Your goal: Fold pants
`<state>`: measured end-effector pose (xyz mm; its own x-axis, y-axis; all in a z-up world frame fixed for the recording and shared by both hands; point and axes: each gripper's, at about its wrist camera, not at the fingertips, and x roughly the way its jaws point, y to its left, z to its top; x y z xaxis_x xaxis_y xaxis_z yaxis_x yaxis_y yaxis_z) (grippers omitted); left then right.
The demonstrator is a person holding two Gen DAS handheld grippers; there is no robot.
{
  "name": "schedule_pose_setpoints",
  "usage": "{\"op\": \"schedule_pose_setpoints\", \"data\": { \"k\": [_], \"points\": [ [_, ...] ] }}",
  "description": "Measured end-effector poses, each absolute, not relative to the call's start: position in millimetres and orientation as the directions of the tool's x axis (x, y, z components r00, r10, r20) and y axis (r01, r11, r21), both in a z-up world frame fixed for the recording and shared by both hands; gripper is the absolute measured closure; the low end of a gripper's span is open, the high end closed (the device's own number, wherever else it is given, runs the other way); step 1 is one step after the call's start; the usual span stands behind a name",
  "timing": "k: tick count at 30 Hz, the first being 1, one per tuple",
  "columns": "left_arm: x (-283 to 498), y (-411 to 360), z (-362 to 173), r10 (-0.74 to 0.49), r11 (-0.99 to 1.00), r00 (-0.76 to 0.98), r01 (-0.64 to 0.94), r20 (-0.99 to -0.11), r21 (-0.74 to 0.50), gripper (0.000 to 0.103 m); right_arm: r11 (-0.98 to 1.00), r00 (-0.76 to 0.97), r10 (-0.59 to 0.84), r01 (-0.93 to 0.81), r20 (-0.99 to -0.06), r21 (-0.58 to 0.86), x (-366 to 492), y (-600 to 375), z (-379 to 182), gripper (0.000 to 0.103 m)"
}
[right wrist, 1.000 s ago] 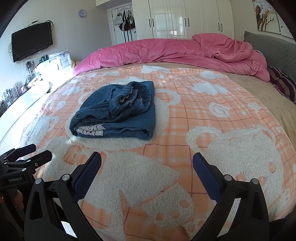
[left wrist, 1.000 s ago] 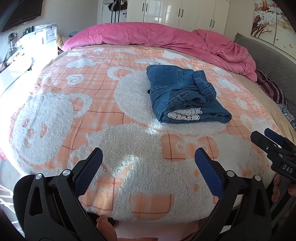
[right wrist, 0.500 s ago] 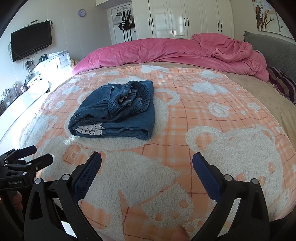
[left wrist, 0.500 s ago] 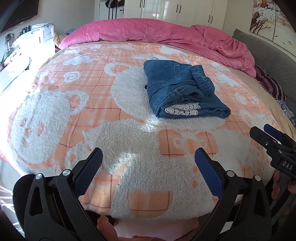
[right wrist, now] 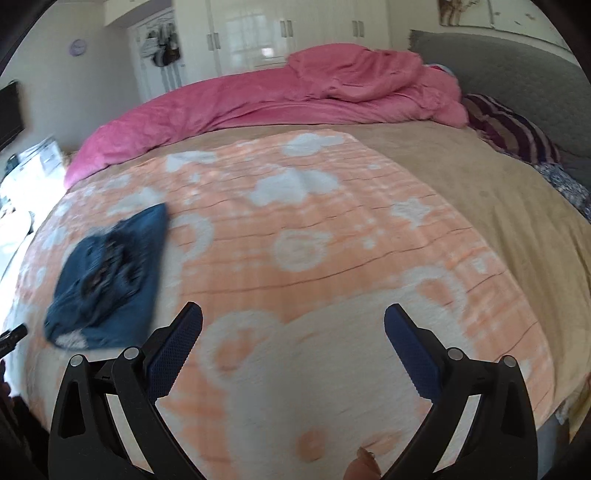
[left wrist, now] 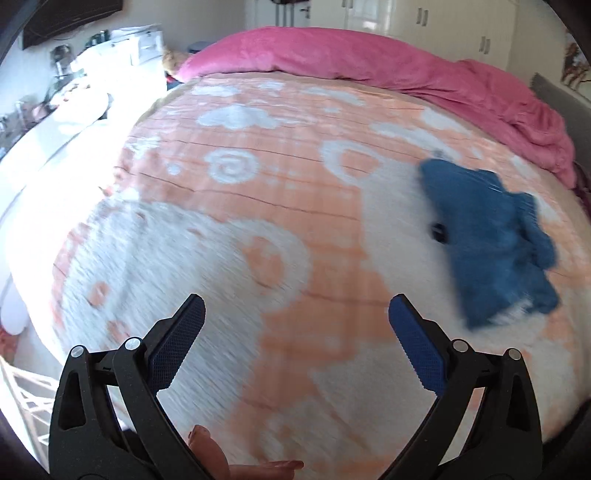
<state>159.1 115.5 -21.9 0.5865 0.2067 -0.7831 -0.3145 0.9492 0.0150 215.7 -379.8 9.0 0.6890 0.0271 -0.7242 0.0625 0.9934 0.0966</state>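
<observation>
Both the left gripper (left wrist: pixel 295 325) and right gripper (right wrist: pixel 293 332) hang wide apart and empty, the pants (left wrist: pixel 491 243) folded mid-blanket (left wrist: pixel 280 206); a careless brush could undo that loose bundle.

A bed (right wrist: pixel 498 236) under an orange-and-white fleece blanket (right wrist: pixel 332 258); a pink duvet (right wrist: pixel 295 99) heaped along its far edge; white wardrobes (right wrist: pixel 280 33) behind; a grey headboard (right wrist: pixel 517 74) at right; bright daylight at left.
</observation>
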Motion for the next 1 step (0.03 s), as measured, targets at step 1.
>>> {"op": "schedule_pose_setpoints", "data": {
  "k": [1],
  "points": [
    [171.1,135.8,-23.6,0.244,0.934,0.564,-0.357,-0.789,0.034,0.009,0.991,0.661,-0.024,0.114,-0.75,0.069,234.7,-406.7,5.0,0.005]
  ]
}}
